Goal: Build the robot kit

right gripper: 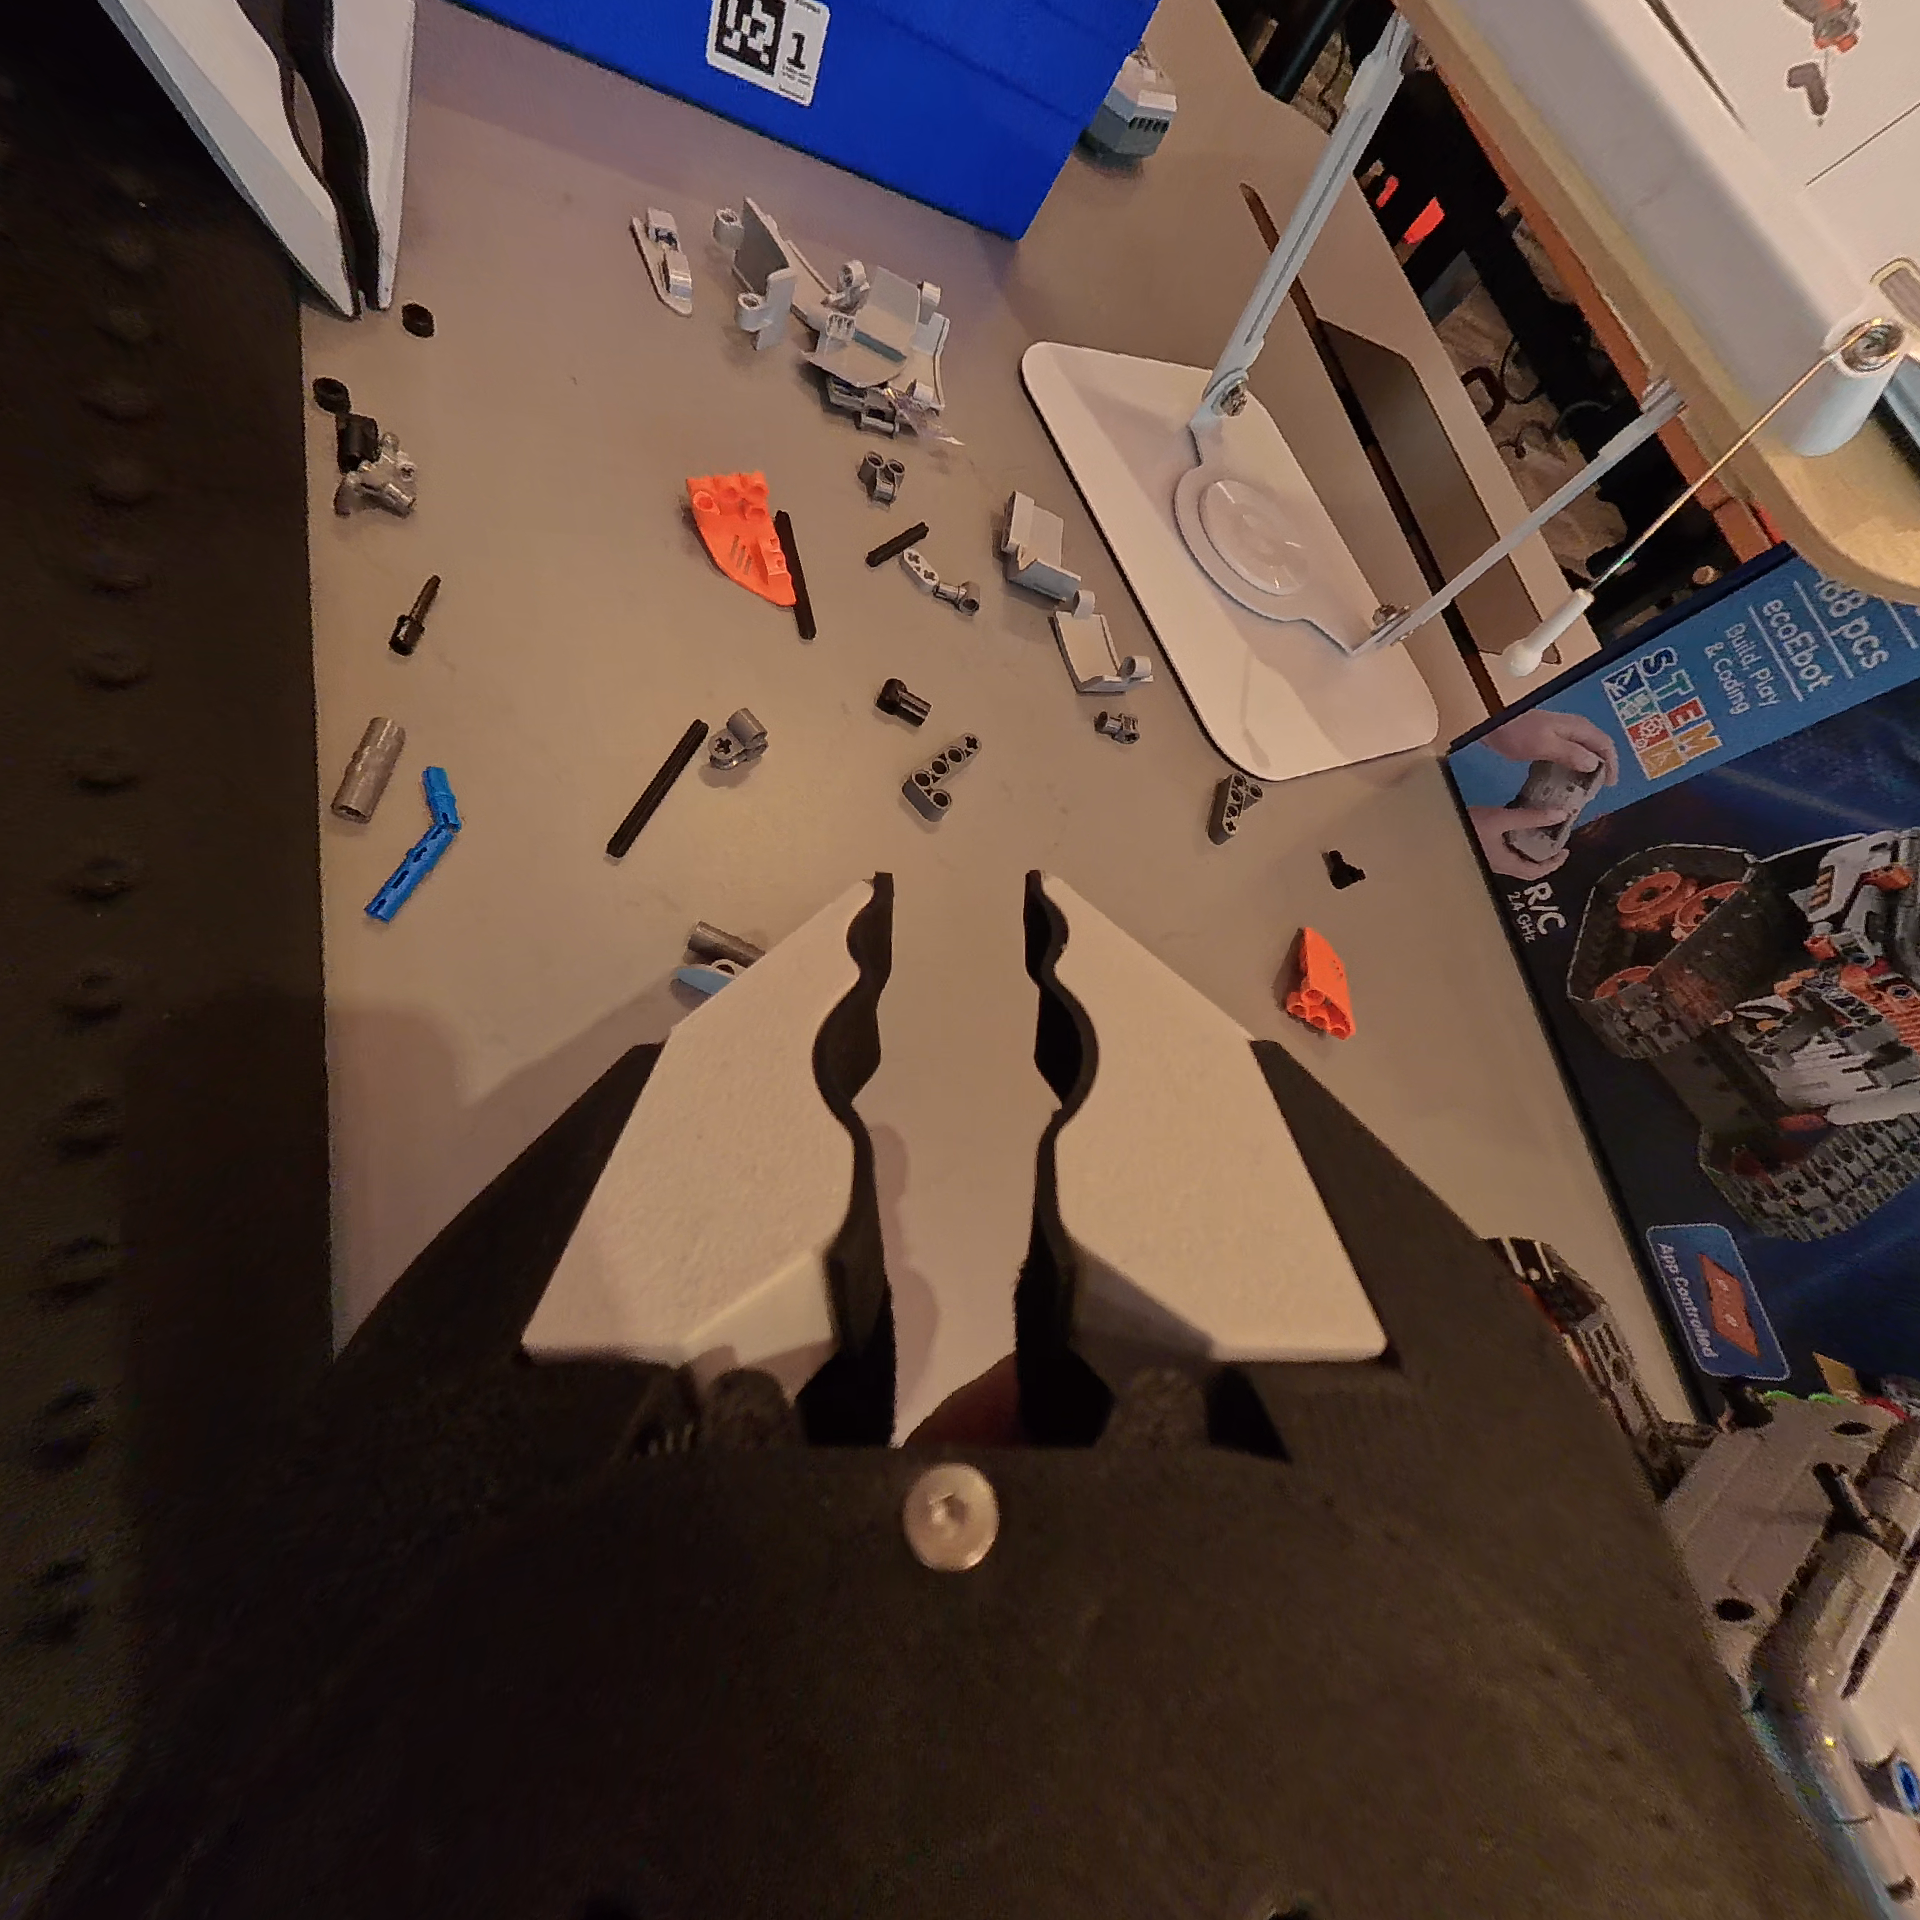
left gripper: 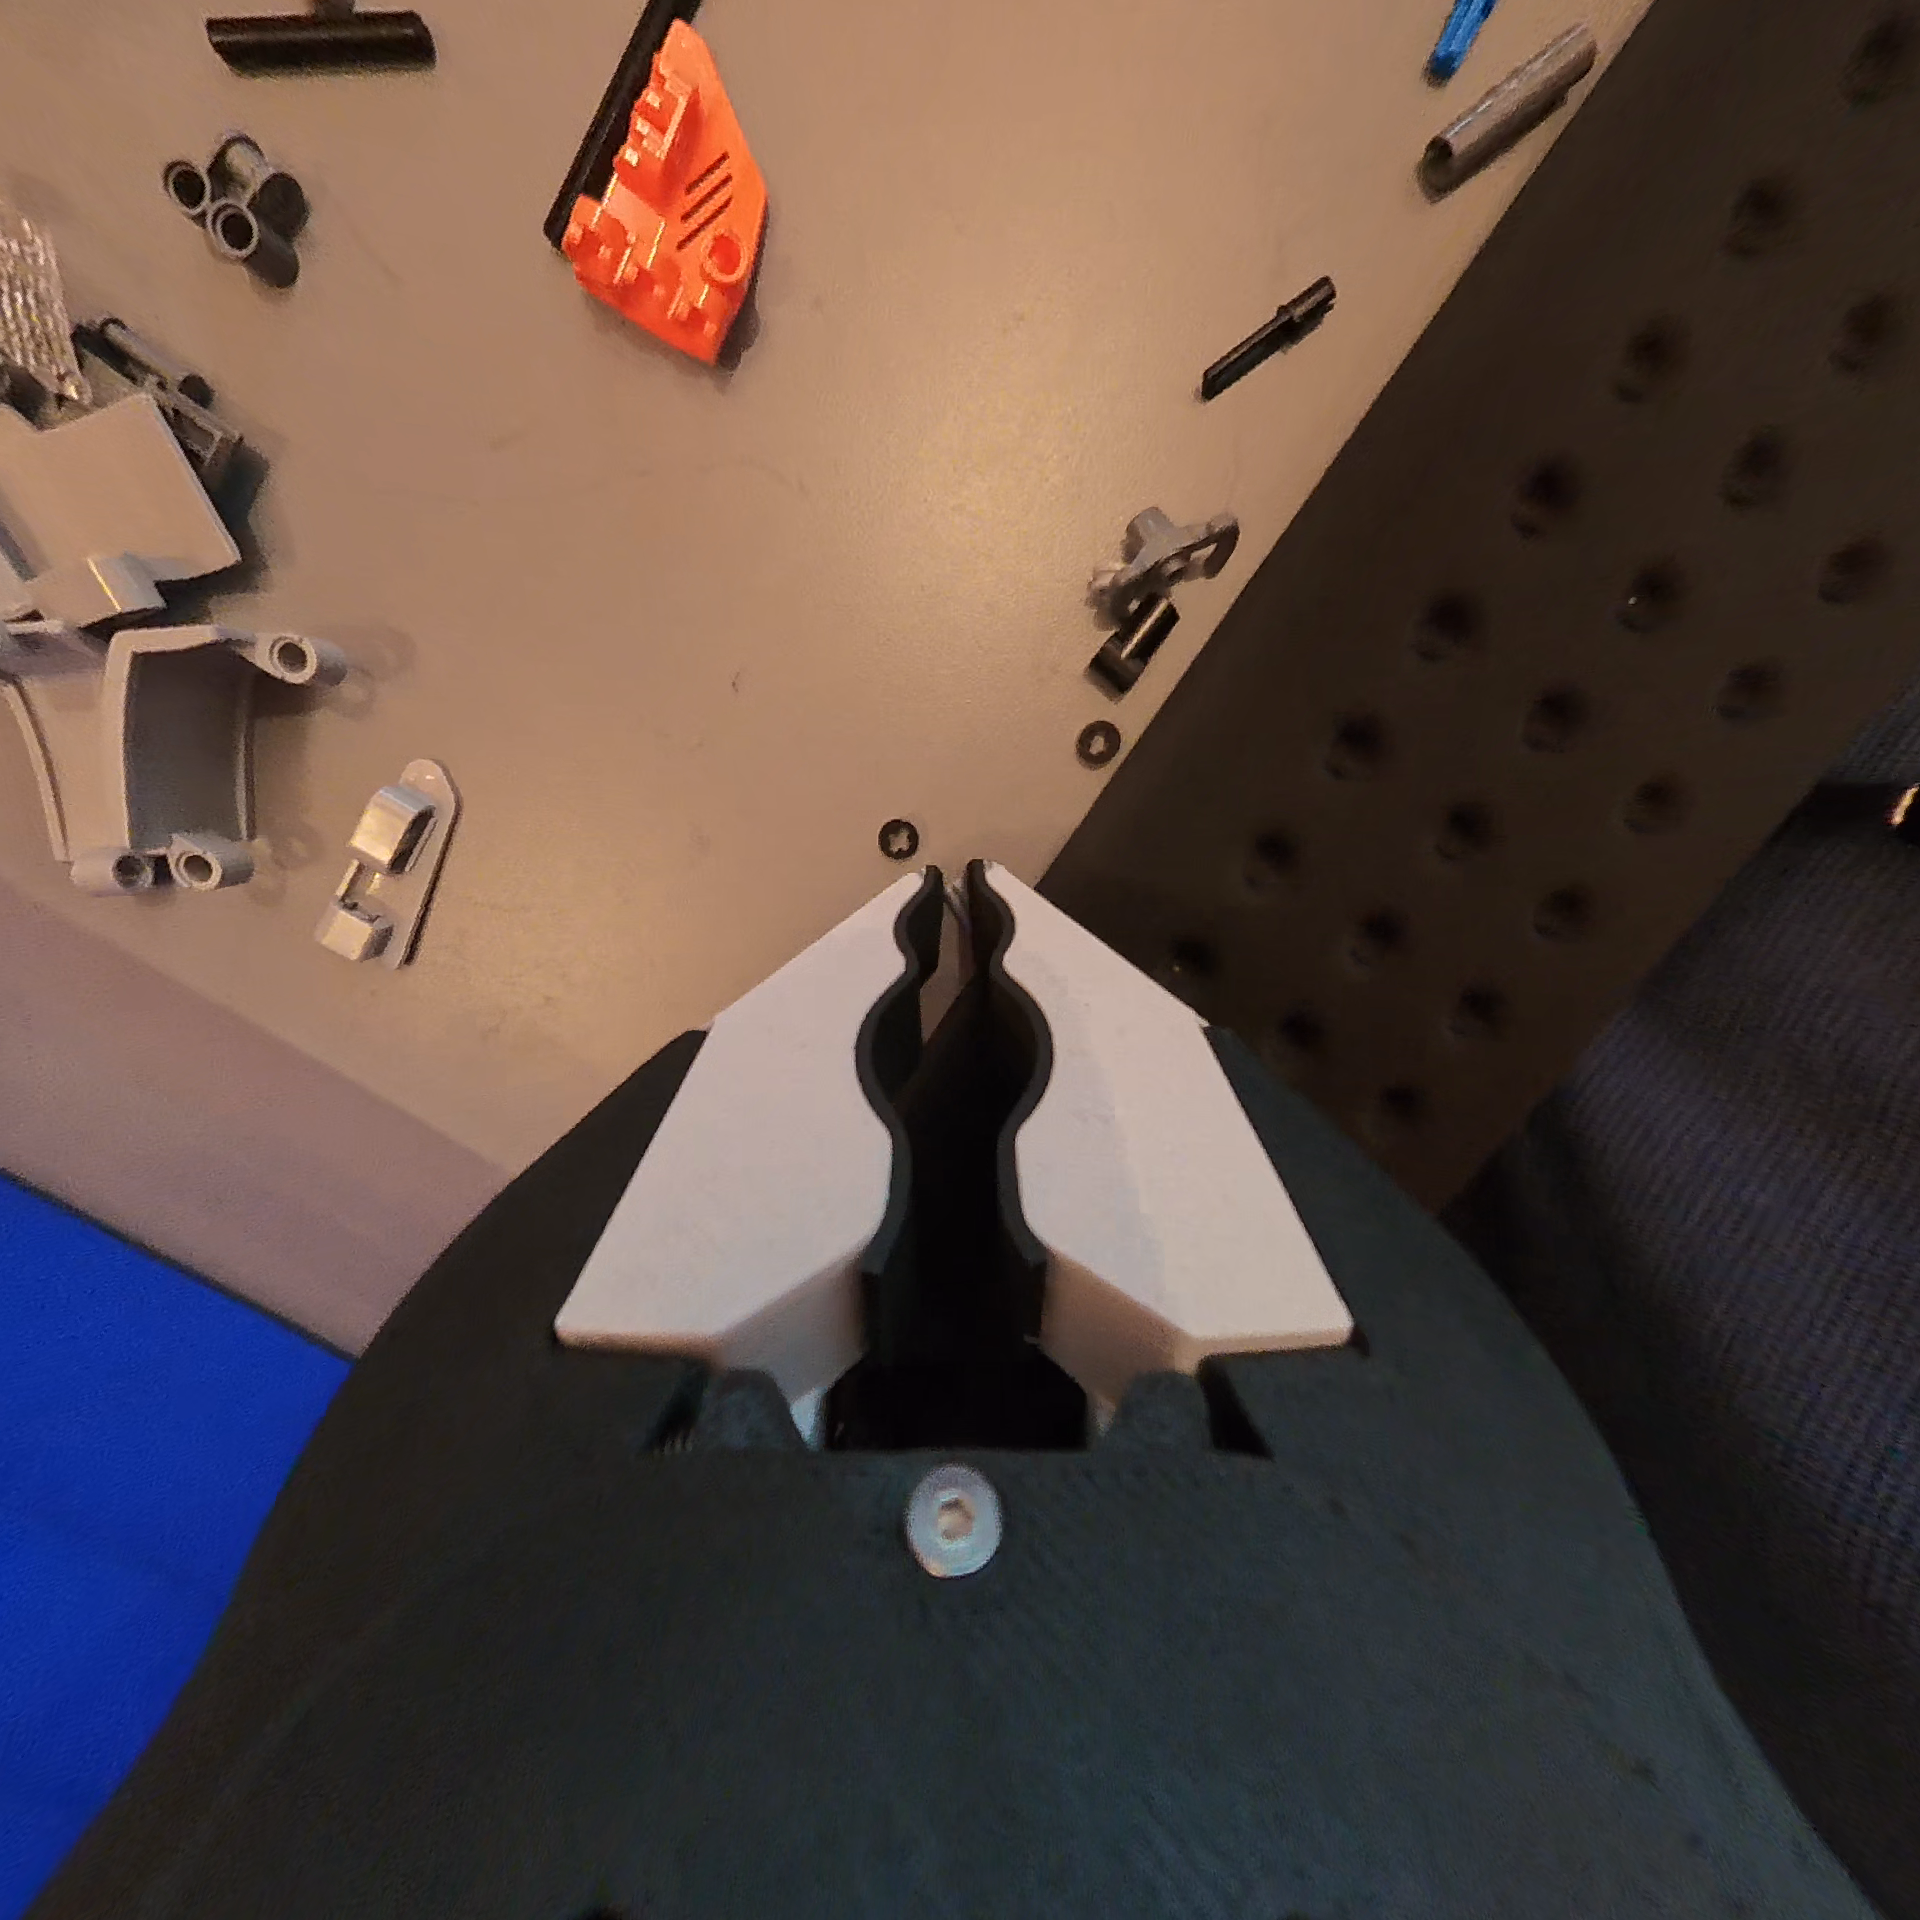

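Grey table (left gripper: 727, 623) under my nearly closed left gripper (left gripper: 954, 878), whose tips hide whether they pinch anything beside a small black ring (left gripper: 899, 837), while my right gripper (right gripper: 958, 883) gapes empty, half-covering a grey connector (right gripper: 722, 945).

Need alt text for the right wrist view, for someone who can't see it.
The open right gripper hovers empty over a grey table strewn with small building-kit parts, including an orange panel, a black axle and a blue bent beam. A white stand base sits beyond, a printed kit box at right.
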